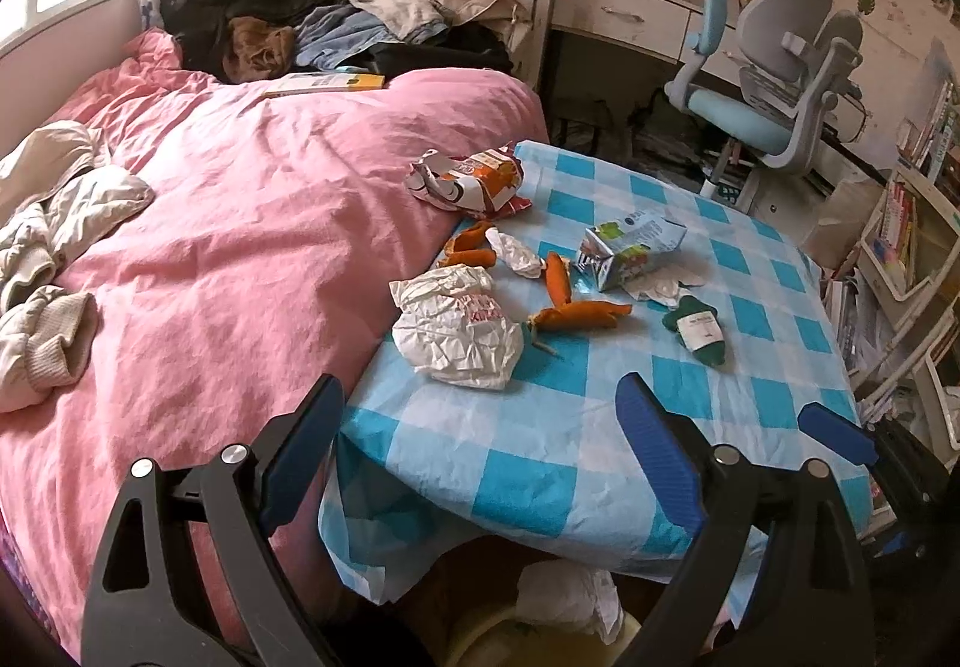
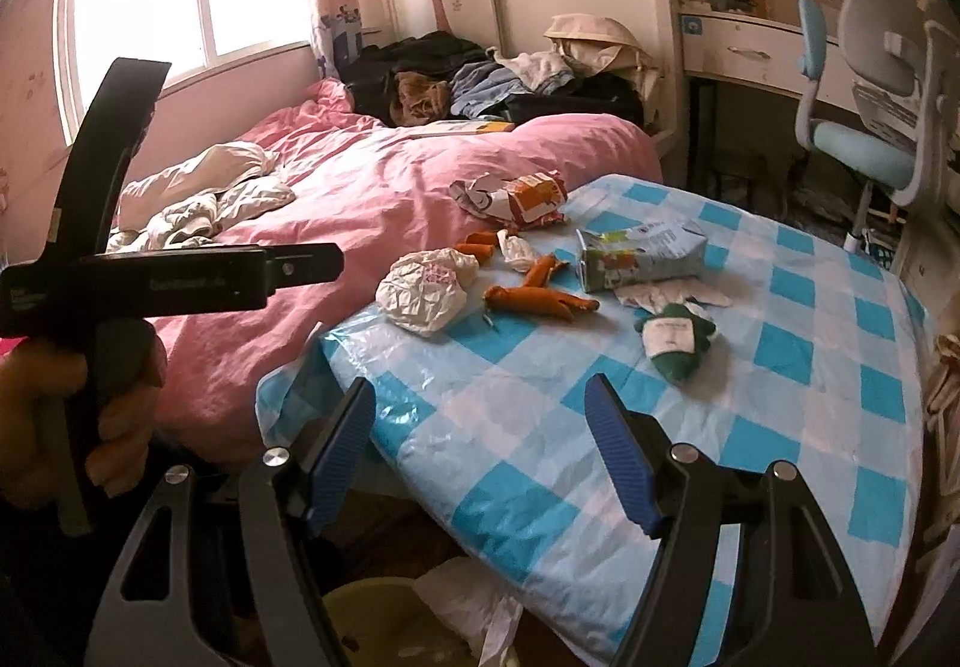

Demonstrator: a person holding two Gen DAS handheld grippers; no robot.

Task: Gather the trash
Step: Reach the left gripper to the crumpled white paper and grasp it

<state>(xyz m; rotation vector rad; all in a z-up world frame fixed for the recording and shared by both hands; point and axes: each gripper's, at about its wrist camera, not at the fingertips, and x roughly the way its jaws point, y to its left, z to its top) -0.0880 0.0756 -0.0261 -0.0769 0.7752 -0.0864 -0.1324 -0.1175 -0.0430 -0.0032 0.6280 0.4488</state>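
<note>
Blue-and-white checked plastic covers the table [image 1: 540, 463], its film creased and glossy, one edge pushed against a bed [image 1: 252, 223] under a rumpled pink cover. Trash lies in a loose cluster at the table's far side. Nearest is a crumpled white wrapper [image 1: 456, 331] with red print too creased to read. Beside it lie curled orange peels [image 1: 579, 313], matte and leathery. A small white paper wad [image 1: 516, 253] sits between the peels. Behind them, a squashed carton [image 1: 630, 250] lies on its side, grey-blue with green and red graphics and fine print that is illegible. A green pouch [image 1: 699, 331] with a white label rests near the carton; its text is too small to make out. At the bed's edge sits an orange-and-white snack bag [image 1: 468, 181], crushed, its lettering unreadable.

Below the table edge, a yellowish bin [image 2: 384, 625] holds white crumpled paper.

Both grippers hang over the table's near edge, well apart from the trash. The left gripper [image 1: 480, 463] has its ribbed blue pads spread wide, holding nothing. The right gripper [image 2: 480, 451] is likewise spread and empty. In the right wrist view, a hand [image 2: 114, 403] grasps the left gripper's black handle, which bears faint, unreadable lettering.
</note>
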